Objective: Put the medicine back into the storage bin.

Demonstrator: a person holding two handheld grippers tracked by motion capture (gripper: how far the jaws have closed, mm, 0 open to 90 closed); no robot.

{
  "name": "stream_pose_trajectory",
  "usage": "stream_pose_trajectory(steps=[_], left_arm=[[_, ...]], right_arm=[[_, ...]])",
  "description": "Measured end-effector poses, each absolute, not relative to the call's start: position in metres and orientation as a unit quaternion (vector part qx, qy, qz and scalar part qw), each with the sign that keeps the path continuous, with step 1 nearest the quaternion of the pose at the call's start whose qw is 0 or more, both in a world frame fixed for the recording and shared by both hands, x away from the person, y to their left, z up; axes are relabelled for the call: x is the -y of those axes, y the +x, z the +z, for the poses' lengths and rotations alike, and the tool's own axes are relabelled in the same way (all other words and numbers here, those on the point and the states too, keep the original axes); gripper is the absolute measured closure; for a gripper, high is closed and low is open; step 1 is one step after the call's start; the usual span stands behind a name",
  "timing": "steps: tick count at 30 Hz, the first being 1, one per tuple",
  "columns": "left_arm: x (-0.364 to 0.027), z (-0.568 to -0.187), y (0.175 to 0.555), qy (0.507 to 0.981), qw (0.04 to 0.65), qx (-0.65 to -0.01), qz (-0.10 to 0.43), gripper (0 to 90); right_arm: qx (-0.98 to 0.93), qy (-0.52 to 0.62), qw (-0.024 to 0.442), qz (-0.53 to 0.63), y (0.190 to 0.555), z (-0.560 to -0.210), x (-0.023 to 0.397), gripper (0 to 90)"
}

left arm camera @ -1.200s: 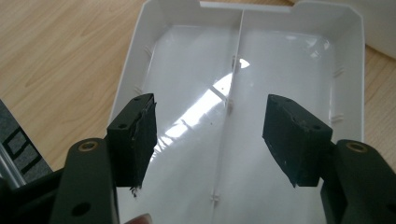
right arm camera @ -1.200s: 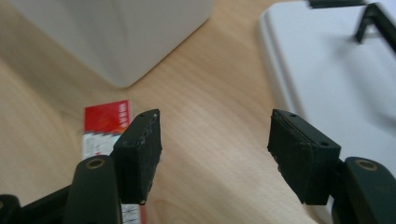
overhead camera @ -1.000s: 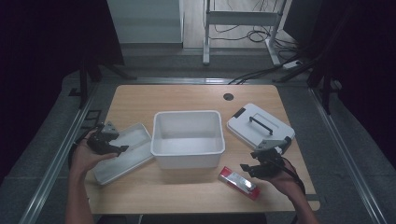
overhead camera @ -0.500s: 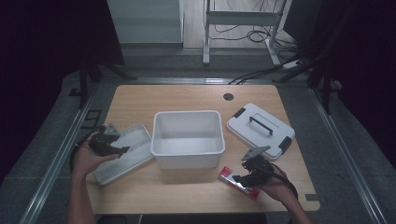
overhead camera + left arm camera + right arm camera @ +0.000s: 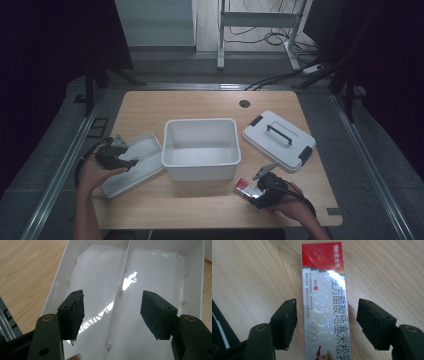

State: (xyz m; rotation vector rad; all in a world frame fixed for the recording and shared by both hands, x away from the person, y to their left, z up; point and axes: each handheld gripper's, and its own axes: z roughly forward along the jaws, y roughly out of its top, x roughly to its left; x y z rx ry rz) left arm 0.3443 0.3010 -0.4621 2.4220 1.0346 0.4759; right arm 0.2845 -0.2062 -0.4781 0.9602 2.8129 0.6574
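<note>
High view: right gripper (image 5: pixel 254 192) low at the near right of the light wooden table (image 5: pixel 200 107), jaws spread, over the flat red-and-silver cardboard box (image 5: pixel 244 189) lying on the wood; box just ahead of and under the jaws, placed for a straddle grab by the look of it. Left gripper (image 5: pixel 125 161) parked over the shallow white plastic divided tray (image 5: pixel 142 152), jaws apart, carrying nothing, probably waiting there as a steadying hand. Deep white plastic bin (image 5: pixel 201 148) between the two grippers, empty from here, likely the drop spot. White plastic lid with black handle (image 5: pixel 279 140) lying flat beyond the right gripper, set aside so the bin stays open

Left gripper view: left gripper (image 5: pixel 112 312) released, pads wide, nothing between them. Divided tray (image 5: pixel 192 277) directly below and ahead of the jaws, centre rib running between them; both compartments bare and glossy. Jaws above the tray floor, contact with it not clear

Right gripper view: right gripper (image 5: pixel 327 325) released, jaws wide on either side of the red-and-silver box (image 5: pixel 325 302); box lengthwise between the pads, gap on each side, not yet pinched. Red end pointing away from the jaws, printed silver face up. Alignment suits closing across the narrow width; whether pads sit low enough to catch the sides hard to tell
</note>
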Motion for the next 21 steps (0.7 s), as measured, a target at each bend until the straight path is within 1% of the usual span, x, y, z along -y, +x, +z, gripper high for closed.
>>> stream_pose_trajectory(steps=[4,9,12,17,21], left_arm=[[-0.301,-0.465,0.346,0.879,0.229,-0.381,0.170,35.7],[-0.301,-0.465,0.346,0.880,0.229,-0.381,0.170,35.8],[-0.301,-0.464,0.345,0.879,0.231,-0.379,0.171,35.9],[-0.302,-0.463,0.344,0.878,0.234,-0.381,0.172,36.0],[-0.303,-0.462,0.344,0.878,0.235,-0.380,0.172,36.1]], right_arm=[[-0.928,0.314,0.044,0.196,0.285,-0.483,0.204,35.3],[-0.931,0.314,0.047,0.181,0.286,-0.484,0.203,42.3],[-0.934,0.305,0.046,0.180,0.287,-0.482,0.202,50.2],[-0.945,0.279,0.042,0.164,0.285,-0.478,0.203,51.1],[-0.944,0.271,0.051,0.183,0.284,-0.456,0.212,51.2]])
